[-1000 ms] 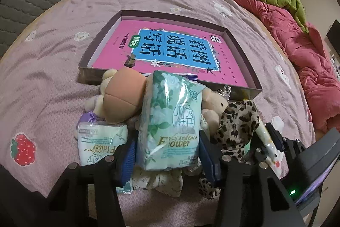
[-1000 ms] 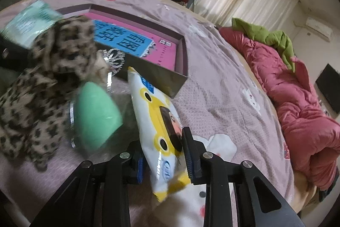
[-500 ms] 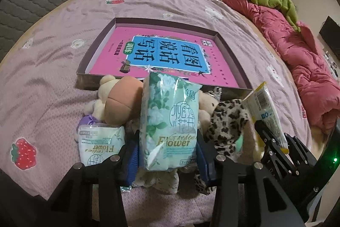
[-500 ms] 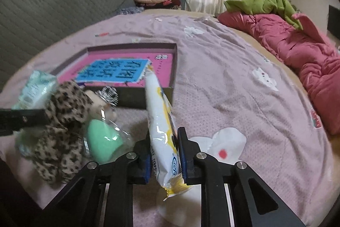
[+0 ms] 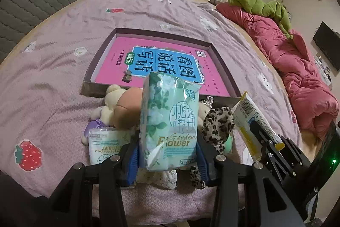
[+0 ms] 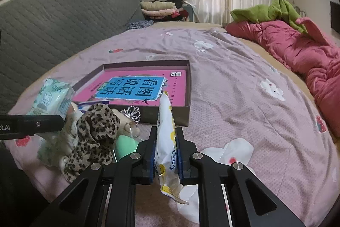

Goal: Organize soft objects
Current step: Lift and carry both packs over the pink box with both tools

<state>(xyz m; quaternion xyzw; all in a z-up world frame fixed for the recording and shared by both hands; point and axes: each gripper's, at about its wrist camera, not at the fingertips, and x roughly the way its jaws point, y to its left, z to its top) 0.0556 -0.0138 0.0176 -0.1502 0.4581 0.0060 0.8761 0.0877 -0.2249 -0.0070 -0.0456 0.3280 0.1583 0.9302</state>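
Between claw pads, packet [image 6: 165,133] upright.

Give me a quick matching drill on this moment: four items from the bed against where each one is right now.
Items:
1. green tissue pack
2. yellow-white packet
3. pink book
4. leopard-print cloth

Places:
A. lying flat inside the box
B. clamped in the right gripper
C. in the pile in front of the box
D. clamped in the left gripper

Pairs: 1-D, 2-B, 3-A, 4-C
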